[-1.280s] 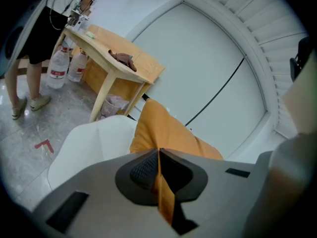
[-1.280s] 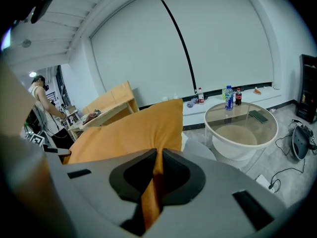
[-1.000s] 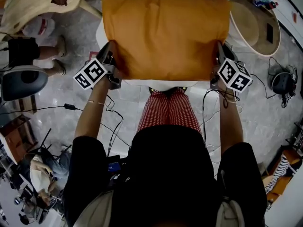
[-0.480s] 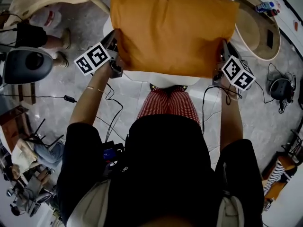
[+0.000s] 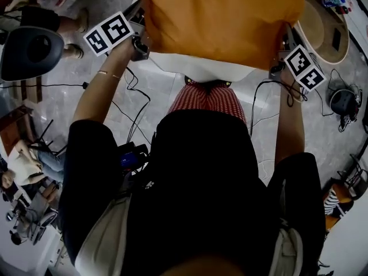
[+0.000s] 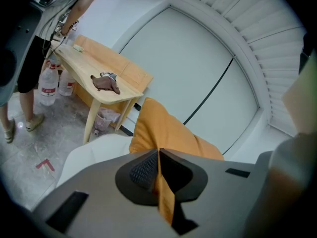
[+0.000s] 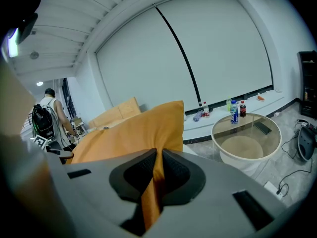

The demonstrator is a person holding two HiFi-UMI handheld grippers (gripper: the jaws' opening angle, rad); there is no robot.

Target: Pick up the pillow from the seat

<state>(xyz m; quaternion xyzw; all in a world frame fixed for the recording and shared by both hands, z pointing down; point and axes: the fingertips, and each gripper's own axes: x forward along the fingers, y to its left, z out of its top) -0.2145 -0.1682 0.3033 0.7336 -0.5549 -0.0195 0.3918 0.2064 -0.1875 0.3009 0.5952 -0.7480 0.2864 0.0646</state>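
Gripping an orange pillow [image 5: 221, 16] at both short ends, with the left gripper [image 5: 142, 36] on the left end and the right gripper [image 5: 283, 48] on the right end. Seen in the head view as a broad rectangle, long axis running left to right between the two grippers, broad face turned up toward the camera, far edge cut off by the frame. Held over a white seat [image 5: 201, 69], with a strip of that seat showing just below the near edge; impossible to tell whether touching it or apart. In the left gripper view, clamped shut on a thin fold of the orange cover, pads pressed to either side, the rest of the pillow rising away beyond the tips. Same in the right gripper view: pinched together on a fold of the cover, the pillow stretching off to the left and ending in an upturned far corner. Right of the pillow, a round glass-topped table [image 5: 325, 25] with bottles [image 7: 234, 112] at its far side. Far left, a light wooden table [image 6: 99, 68] with a brown cloth [image 6: 105, 83] on top and water jugs [image 6: 48, 86] on the floor beside it. Left in the head view, a grey office chair [image 5: 29, 48].
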